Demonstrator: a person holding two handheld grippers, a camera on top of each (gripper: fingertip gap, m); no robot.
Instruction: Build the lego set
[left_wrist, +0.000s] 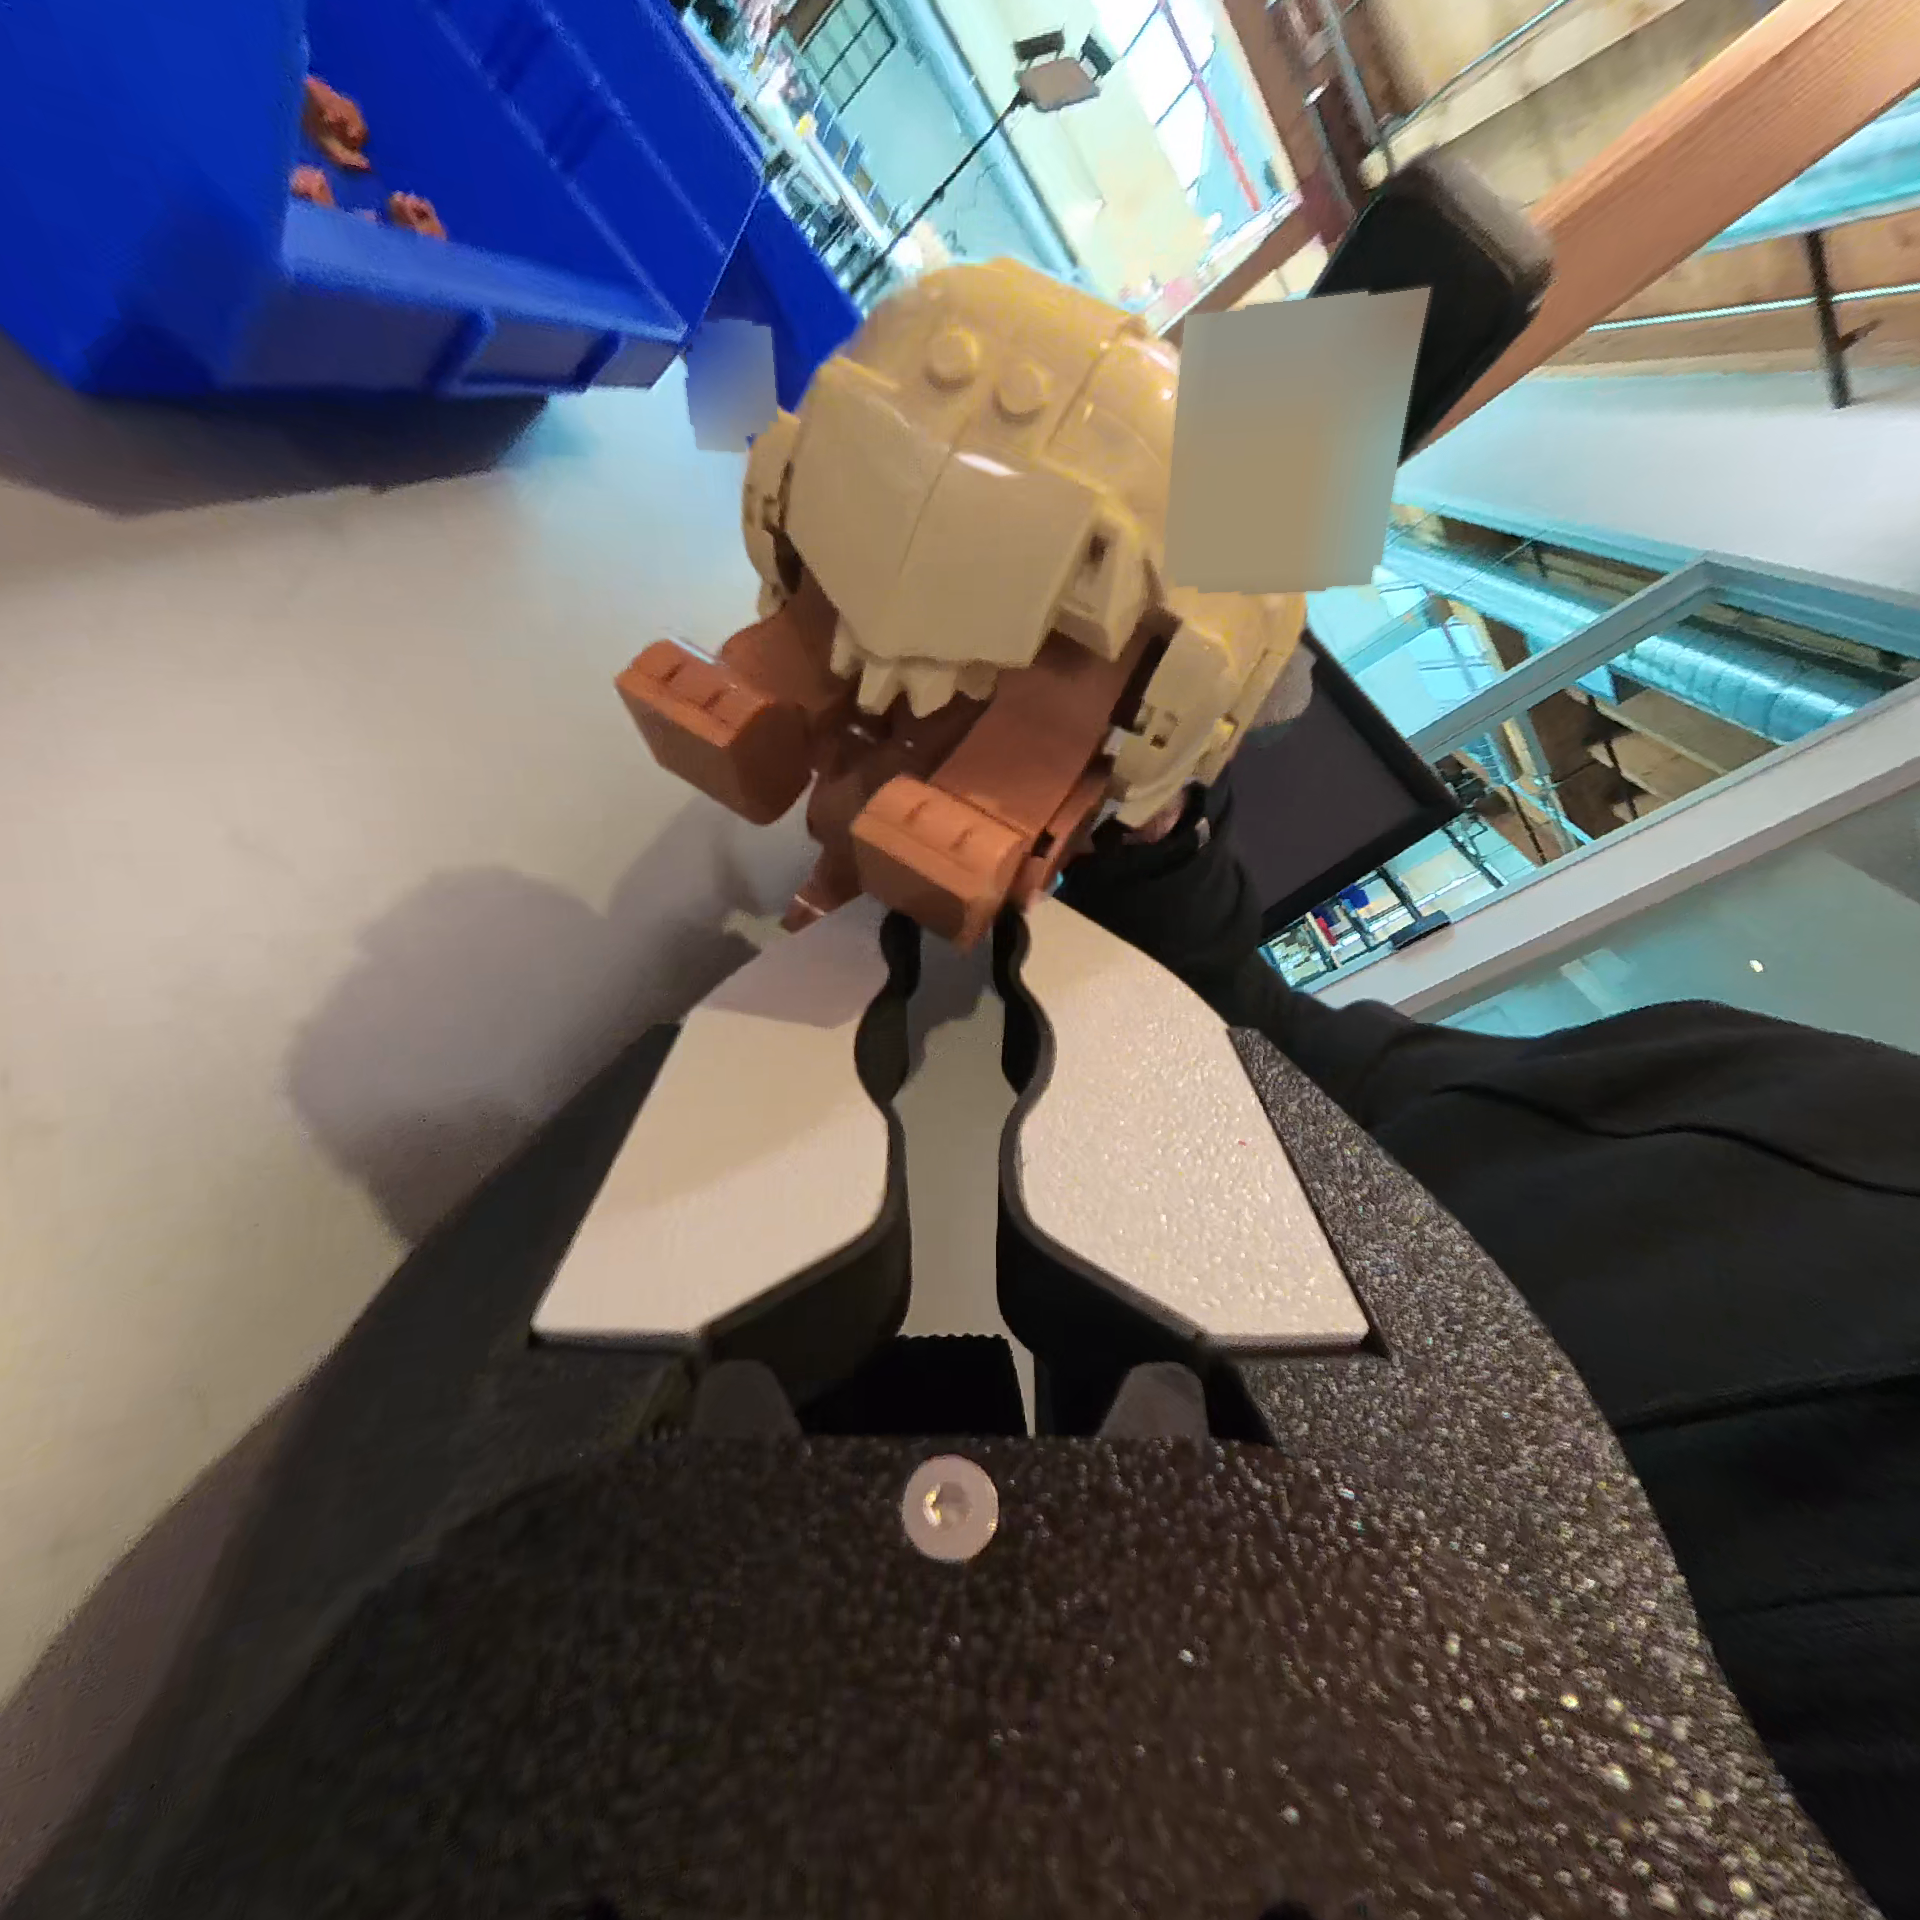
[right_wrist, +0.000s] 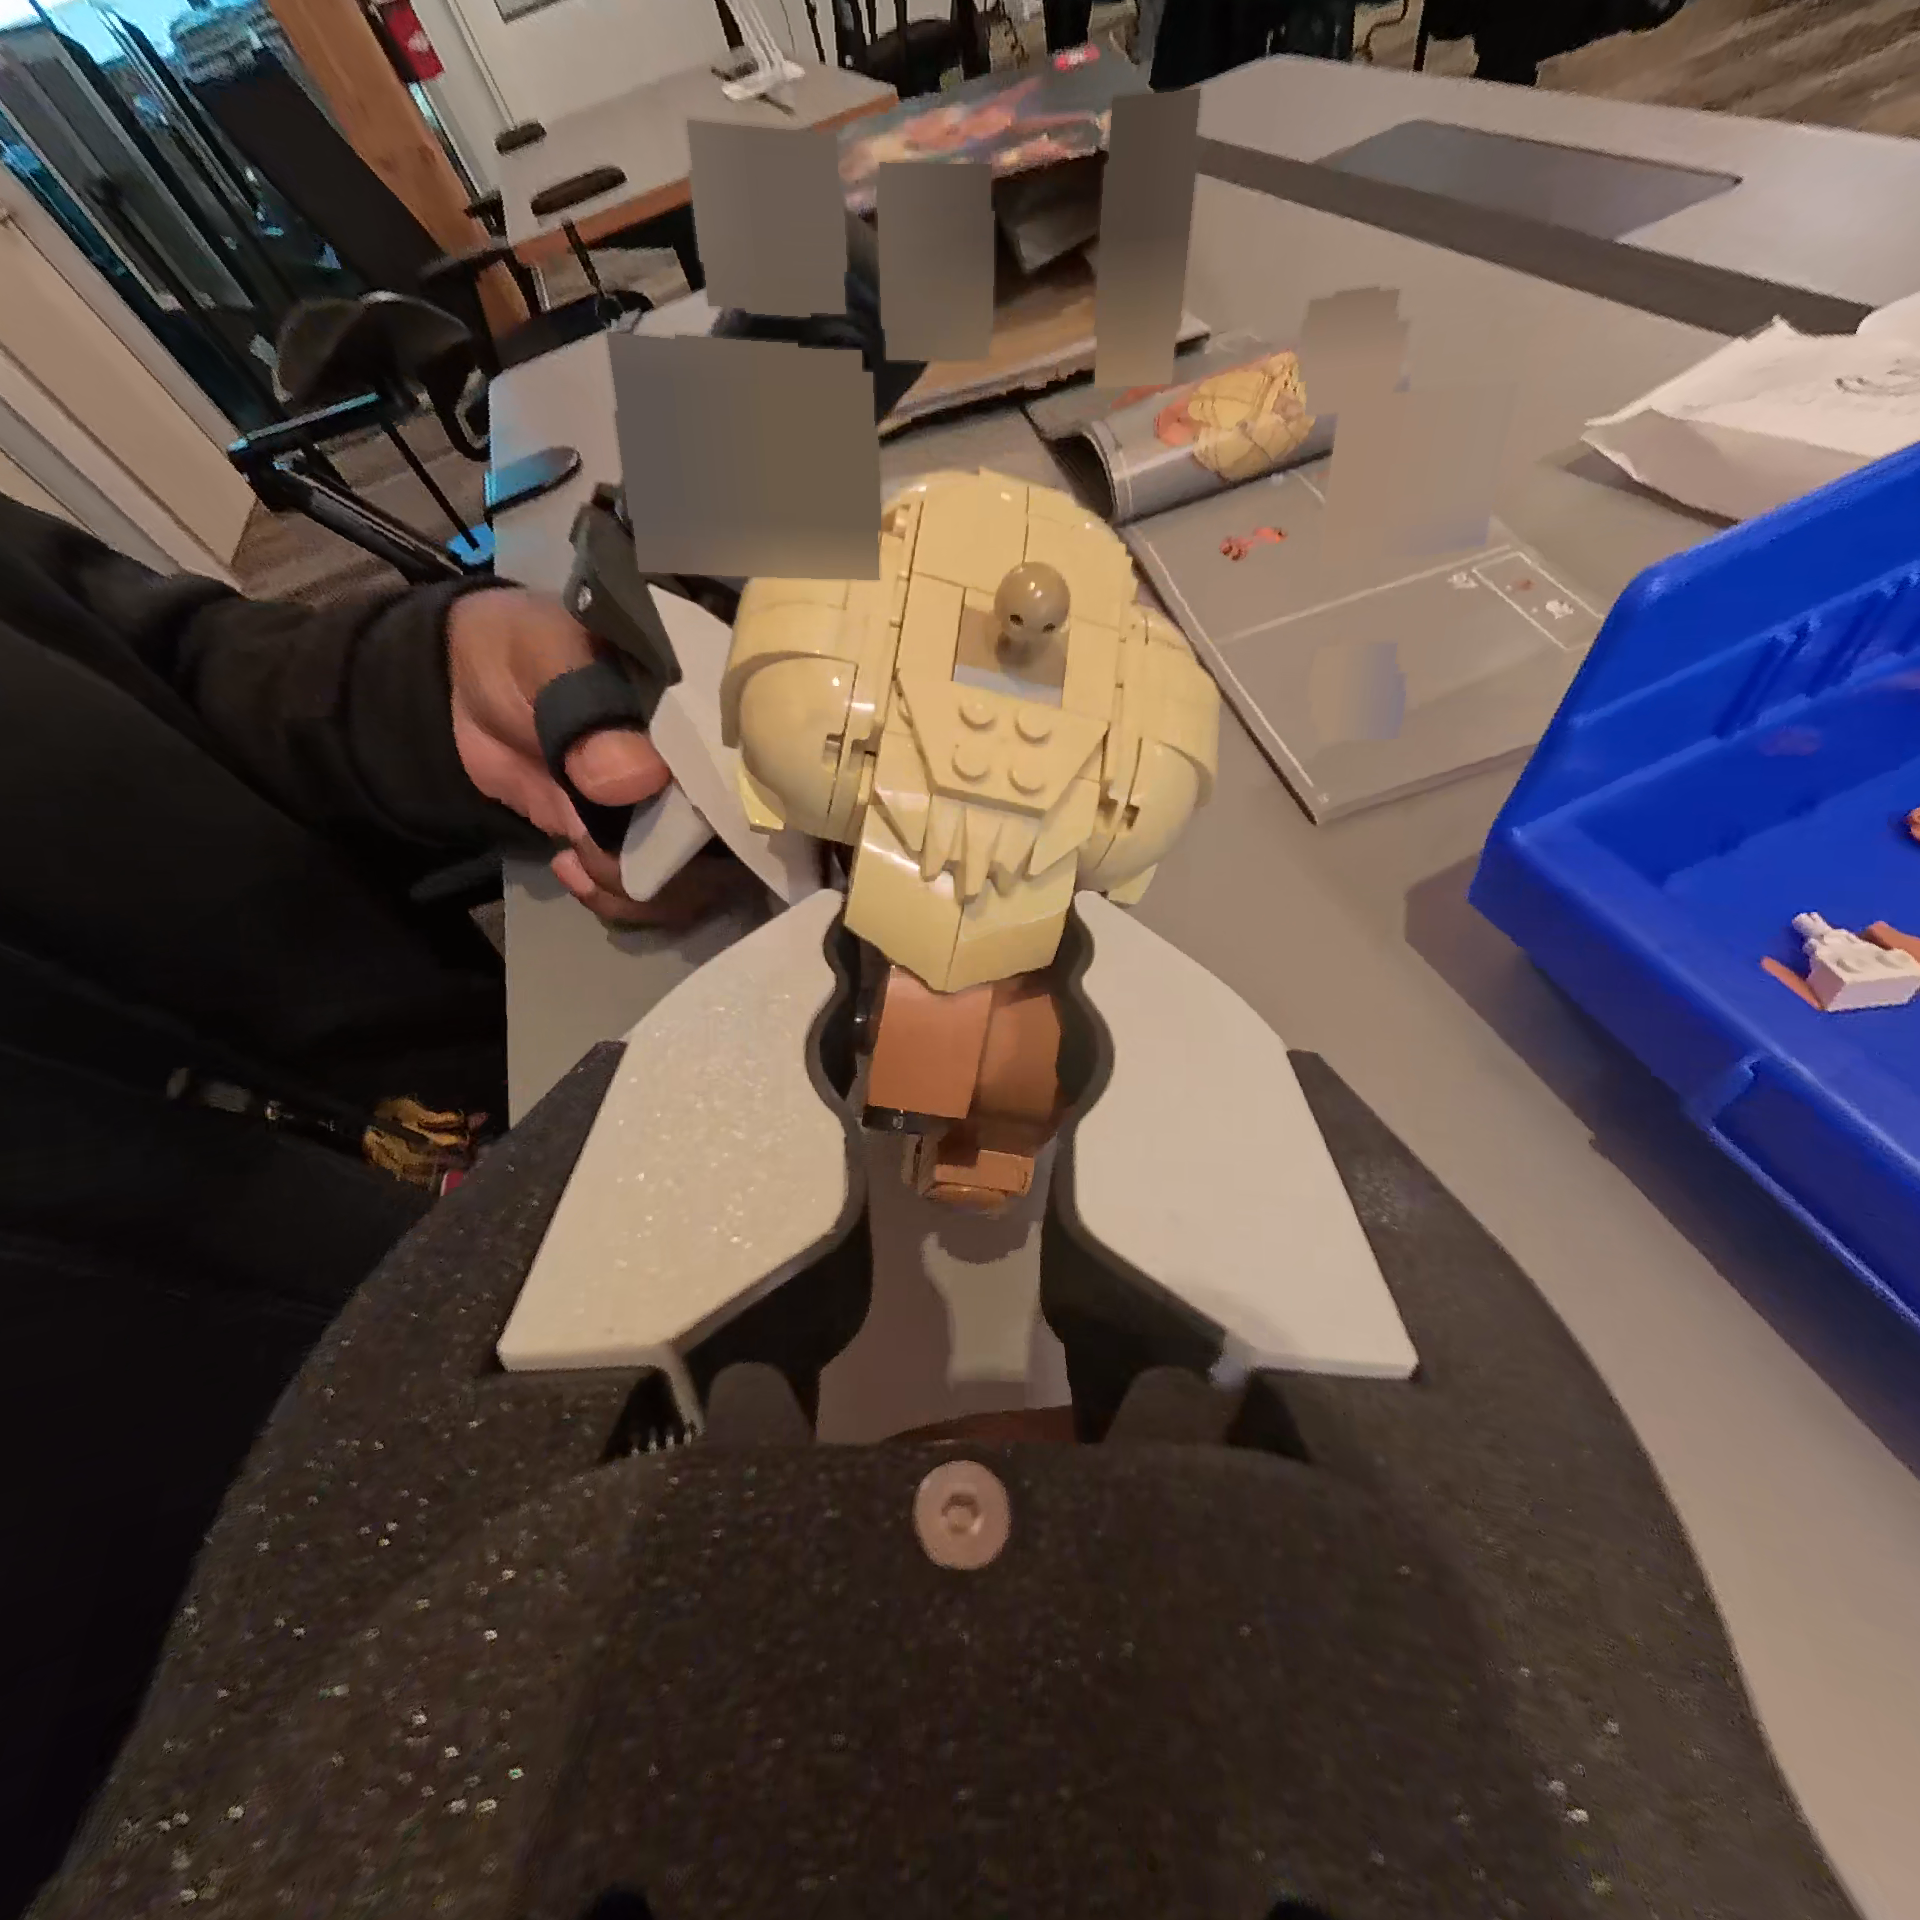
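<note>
The bin (left_wrist: 499, 312) sits at the far left of the left wrist view, on the pale surface (left_wrist: 260, 779), with a few brown pieces (left_wrist: 338, 120) loose inside it. Right of it is the model (left_wrist: 966, 499), well built up with a tan domed head, a row of teeth, a brown body and two blocky feet. It is lifted clear of the surface and throws a shadow on it. Your left tongs (left_wrist: 958, 925) stand narrow. Their tips are tucked behind the nearer foot (left_wrist: 935, 842), so you cannot tell whether the pads press on it.

In the right wrist view, your left hand (right_wrist: 530, 717) is at the left, with its tongs reaching in under the head from that side. In the middle, your right tongs (right_wrist: 961, 925) are partly closed around the brown trunk (right_wrist: 956, 1049) just below the head, and they appear to hold it. Further right an open booklet (right_wrist: 1403, 644) lies on the surface. The bin is at the far right, with a white piece (right_wrist: 1839, 961) in it that is not on the model.

Only the left view shows the feet, the underside and the gap between model and surface. Only the right view shows these:
- the top of the head, with its bare studs and a grey ball (right_wrist: 1032, 603) set in an open recess
- the grip on the trunk
- the booklet
</note>
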